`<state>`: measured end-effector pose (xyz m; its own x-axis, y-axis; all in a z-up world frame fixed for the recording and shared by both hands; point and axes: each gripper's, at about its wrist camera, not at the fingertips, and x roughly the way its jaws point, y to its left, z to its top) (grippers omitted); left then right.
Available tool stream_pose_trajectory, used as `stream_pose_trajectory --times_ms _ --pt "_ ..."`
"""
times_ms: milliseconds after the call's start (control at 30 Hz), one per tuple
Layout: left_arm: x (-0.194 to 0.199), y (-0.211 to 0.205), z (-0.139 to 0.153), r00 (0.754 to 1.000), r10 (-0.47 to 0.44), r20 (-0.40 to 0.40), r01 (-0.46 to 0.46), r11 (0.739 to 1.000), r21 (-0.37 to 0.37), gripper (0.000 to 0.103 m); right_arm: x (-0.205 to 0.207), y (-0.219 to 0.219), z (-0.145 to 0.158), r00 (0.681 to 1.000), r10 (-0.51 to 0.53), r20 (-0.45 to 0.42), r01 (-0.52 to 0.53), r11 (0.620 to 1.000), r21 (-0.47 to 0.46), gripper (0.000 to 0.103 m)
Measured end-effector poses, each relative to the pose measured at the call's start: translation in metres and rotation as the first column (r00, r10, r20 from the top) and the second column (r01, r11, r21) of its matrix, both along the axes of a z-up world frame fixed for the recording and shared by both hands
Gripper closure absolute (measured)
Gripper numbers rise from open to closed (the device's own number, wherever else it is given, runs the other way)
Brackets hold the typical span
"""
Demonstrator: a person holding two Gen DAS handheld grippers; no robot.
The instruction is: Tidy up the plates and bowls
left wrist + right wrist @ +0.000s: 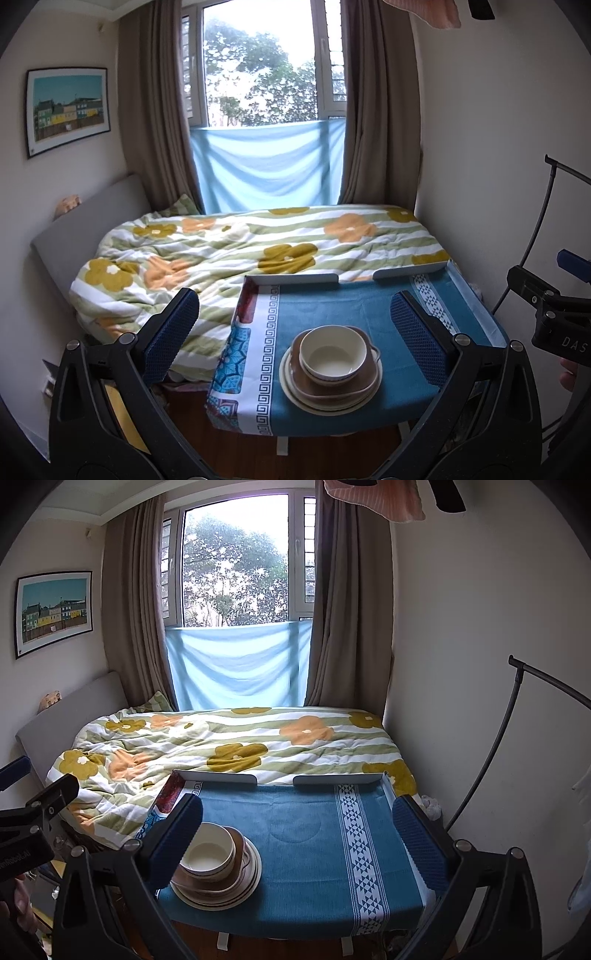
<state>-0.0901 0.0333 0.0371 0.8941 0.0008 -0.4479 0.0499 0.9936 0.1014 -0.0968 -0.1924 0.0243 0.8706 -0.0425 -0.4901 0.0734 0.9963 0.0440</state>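
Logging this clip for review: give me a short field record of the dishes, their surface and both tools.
dishes: one stack; cream bowl on top, brown handled dish under it, cream plates at the bottom
surface: small table with blue patterned cloth, beside the bed
left tool: open, holding nothing, apart from the stack
right tool: open, holding nothing

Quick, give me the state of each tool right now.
Left tool: open, holding nothing, above the stacked bowl and plates.
Right tool: open, holding nothing, over the blue tablecloth.
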Motion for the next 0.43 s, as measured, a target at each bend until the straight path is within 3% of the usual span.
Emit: stream_pose_trajectory --times_ms 433 --pt "0.0049 0.0048 -0.0043 0.999 0.025 0.022 -0.025 1.000 0.002 0.000 0.0031 0.0006 -0.0056 1.000 -0.003 -0.011 0.003 1.000 0.000 0.001"
